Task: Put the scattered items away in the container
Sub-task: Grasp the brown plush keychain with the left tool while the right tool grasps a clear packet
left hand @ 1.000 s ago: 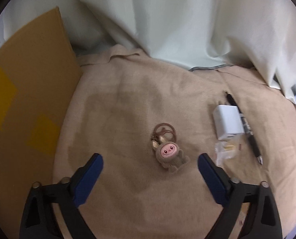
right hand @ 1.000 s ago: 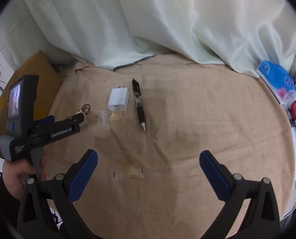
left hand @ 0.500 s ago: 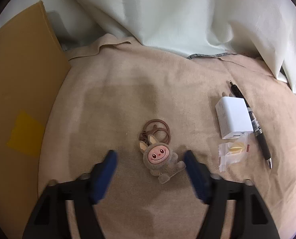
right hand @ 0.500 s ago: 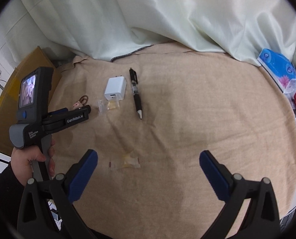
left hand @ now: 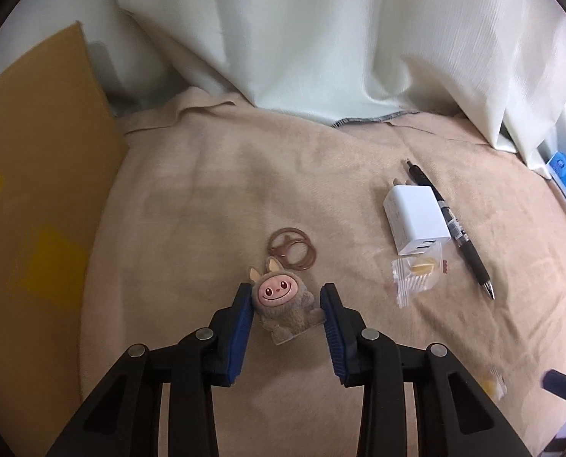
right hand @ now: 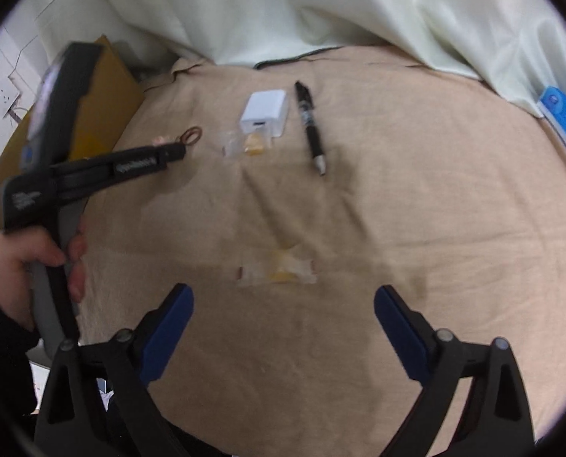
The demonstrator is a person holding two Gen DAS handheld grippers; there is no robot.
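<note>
A tan blanket [left hand: 283, 175] covers the whole work surface in front of you, with a pale curtain [left hand: 321, 38] hanging behind it and a flat cardboard box [left hand: 35, 209] standing along its left edge. No container shows clearly in either view.

Your left gripper [left hand: 287, 297] is low over the blanket, its blue pads [left hand: 241, 323] drawn in close on either side of the plush keychain [left hand: 286, 304]; they look to be touching the toy's flanks or just shy of them, and you cannot tell from here whether it is truly clamped. The toy lies face up, its brown rings [left hand: 294, 251] spread on the blanket just beyond it.

Your right gripper [right hand: 283, 320] is spread wide and holds nothing. A wrapped candy [right hand: 279, 270] lies on the blanket just ahead of its fingers, blurred.

To the right of the toy sits a white charger [left hand: 416, 219], a black pen [left hand: 450, 228] lying just beside it along its right side. A second wrapped candy [left hand: 420, 272] lies at the charger's near end, touching it.

At the far right edge is a blue packet [right hand: 565, 114].
</note>
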